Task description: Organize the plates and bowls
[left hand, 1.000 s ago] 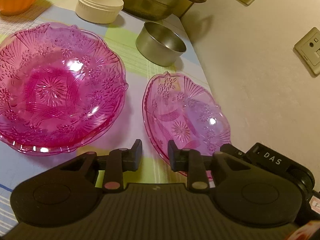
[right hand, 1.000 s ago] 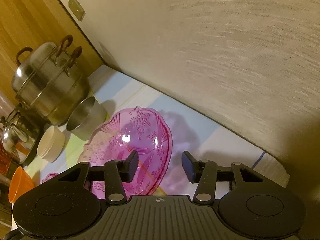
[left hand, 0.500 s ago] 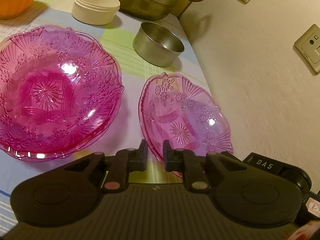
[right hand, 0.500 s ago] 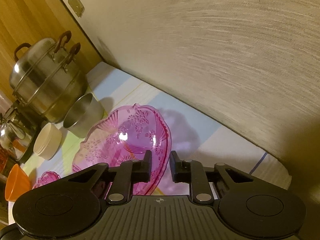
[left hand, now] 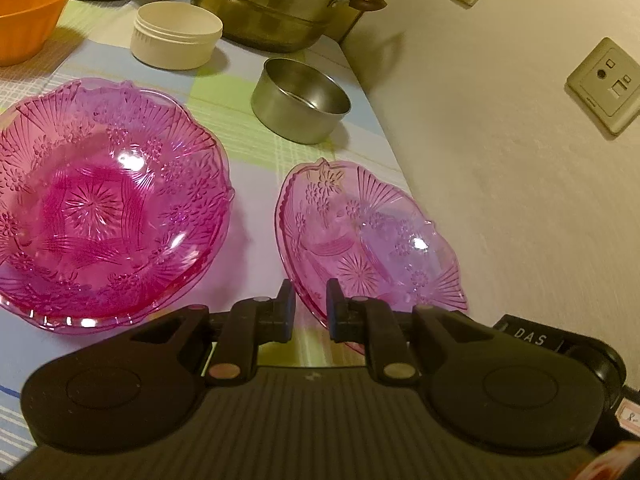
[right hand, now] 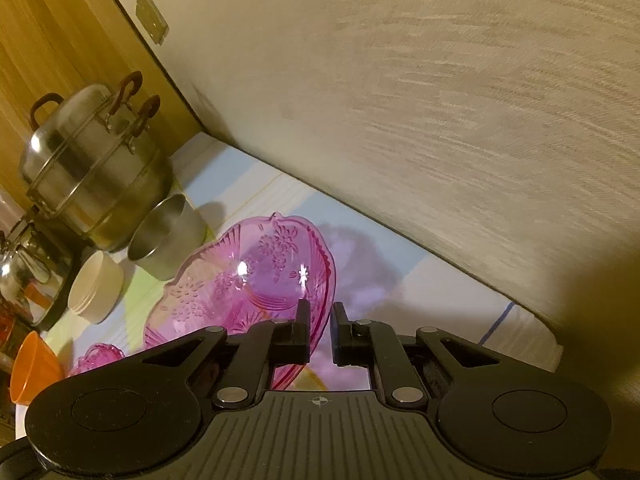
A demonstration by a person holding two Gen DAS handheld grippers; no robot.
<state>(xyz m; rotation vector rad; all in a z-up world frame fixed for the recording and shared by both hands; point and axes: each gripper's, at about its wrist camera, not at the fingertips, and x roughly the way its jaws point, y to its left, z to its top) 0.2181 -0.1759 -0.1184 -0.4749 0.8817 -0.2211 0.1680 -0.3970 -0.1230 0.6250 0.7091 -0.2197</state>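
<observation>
A small pink cut-glass plate lies on the checked cloth close to the wall. My left gripper is shut on its near left rim. In the right wrist view the same plate stands tilted, and my right gripper has closed its jaws onto the rim on the opposite side. A larger pink glass bowl sits to the left, apart from the plate. In the right wrist view only a sliver of the large bowl shows.
Behind the plate stand a steel bowl, a white tub, an orange bowl and a big steel steamer pot. The wall with sockets runs along the table's right edge.
Both pairs of jaws have drawn together onto the small plate's rim. The hands have hardly moved, and the plate looks slightly more tilted in the right wrist view.
</observation>
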